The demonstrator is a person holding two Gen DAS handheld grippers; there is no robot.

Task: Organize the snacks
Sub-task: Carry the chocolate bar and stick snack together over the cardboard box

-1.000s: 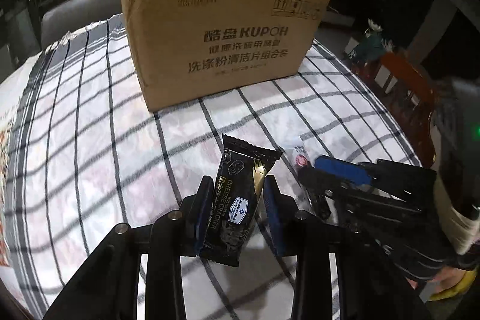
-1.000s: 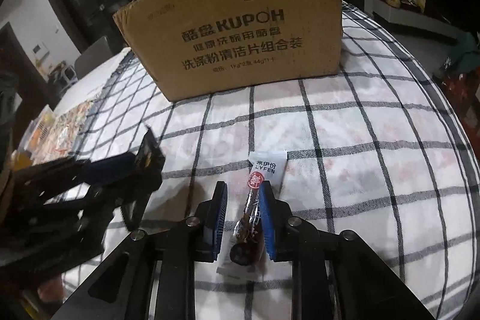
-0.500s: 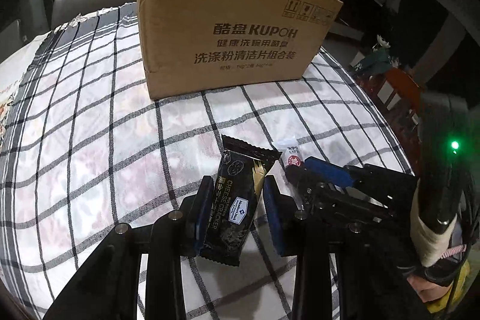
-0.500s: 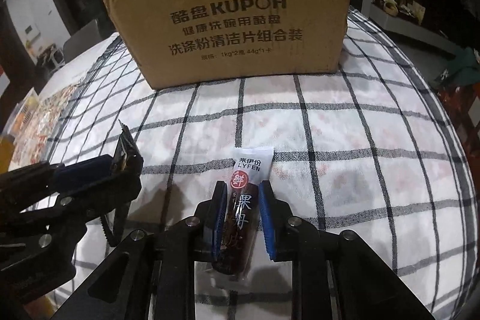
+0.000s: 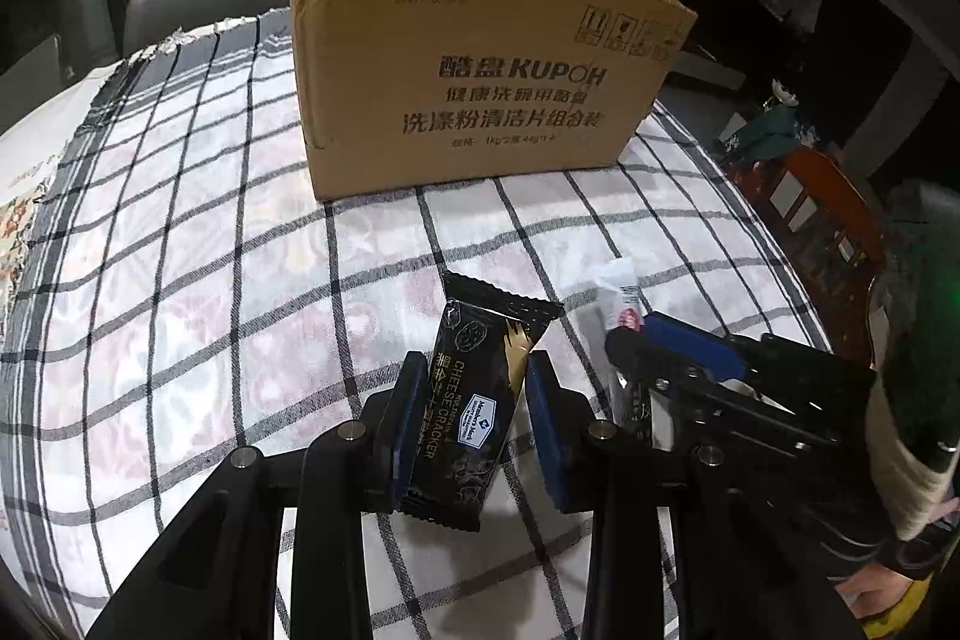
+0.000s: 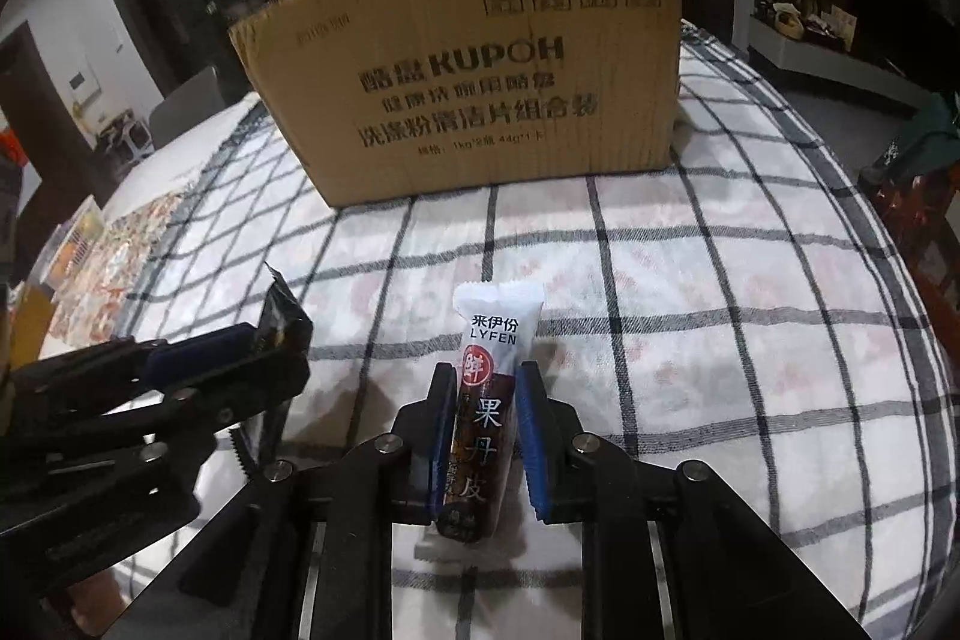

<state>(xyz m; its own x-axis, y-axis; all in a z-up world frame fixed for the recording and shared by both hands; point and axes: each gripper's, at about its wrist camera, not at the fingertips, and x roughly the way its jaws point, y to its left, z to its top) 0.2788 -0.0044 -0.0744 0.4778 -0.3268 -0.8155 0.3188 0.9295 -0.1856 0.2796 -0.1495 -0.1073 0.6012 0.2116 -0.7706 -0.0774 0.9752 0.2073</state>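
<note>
Pinching a black cheese cracker packet, the left gripper has its blue pads against both long edges; the packet stands lengthwise between the fingers, its far end sticking out past the tips. Left wrist view: cardboard box sits far on the checked tablecloth, top open, printed side facing the camera. To the right, the right gripper appears side-on with a white-ended stick packet.

Right wrist view: right gripper is clamped on the dried-fruit stick packet, white end pointing far, dark body between the pads. Cardboard box is far, centred. Left gripper enters from the left, near side, the black cheese cracker packet edge-on in it. Assorted snack wrappers lie at far left.
</note>
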